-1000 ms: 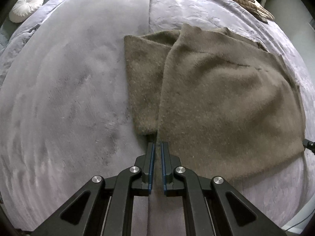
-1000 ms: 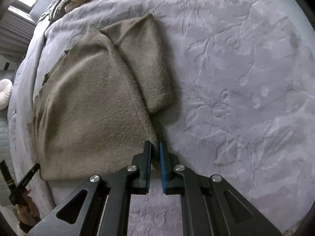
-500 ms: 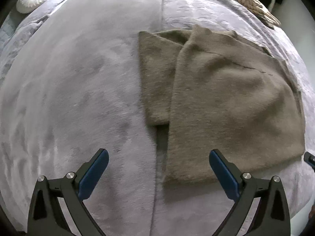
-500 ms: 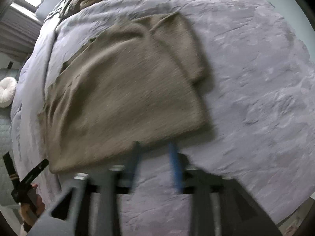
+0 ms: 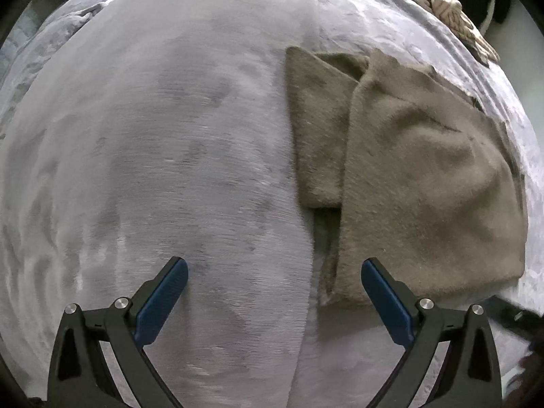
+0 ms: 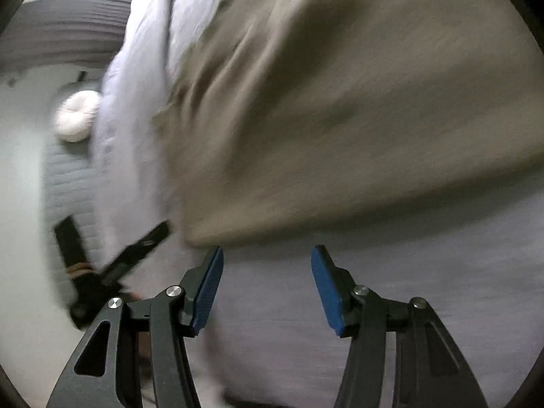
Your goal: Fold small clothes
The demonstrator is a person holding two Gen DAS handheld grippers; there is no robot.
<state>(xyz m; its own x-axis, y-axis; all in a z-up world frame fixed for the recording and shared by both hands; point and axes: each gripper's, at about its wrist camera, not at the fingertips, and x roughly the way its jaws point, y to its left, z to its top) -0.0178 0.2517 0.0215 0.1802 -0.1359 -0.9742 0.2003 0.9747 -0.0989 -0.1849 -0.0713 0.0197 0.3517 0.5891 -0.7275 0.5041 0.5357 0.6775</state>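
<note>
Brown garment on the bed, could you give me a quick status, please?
Left gripper open, empty. Right gripper opening, empty. Brown garment partly folded, flat on bed. Nothing in the way.

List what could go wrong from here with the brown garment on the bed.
1. The right tool, jaws opening and empty, sits at the brown garment near edge in a blurred view; a hasty pinch may catch the grey bedcover too.
2. The left tool is wide open over bare cover, off the garment, so one-sided lifting could undo the folded sleeve.
</note>
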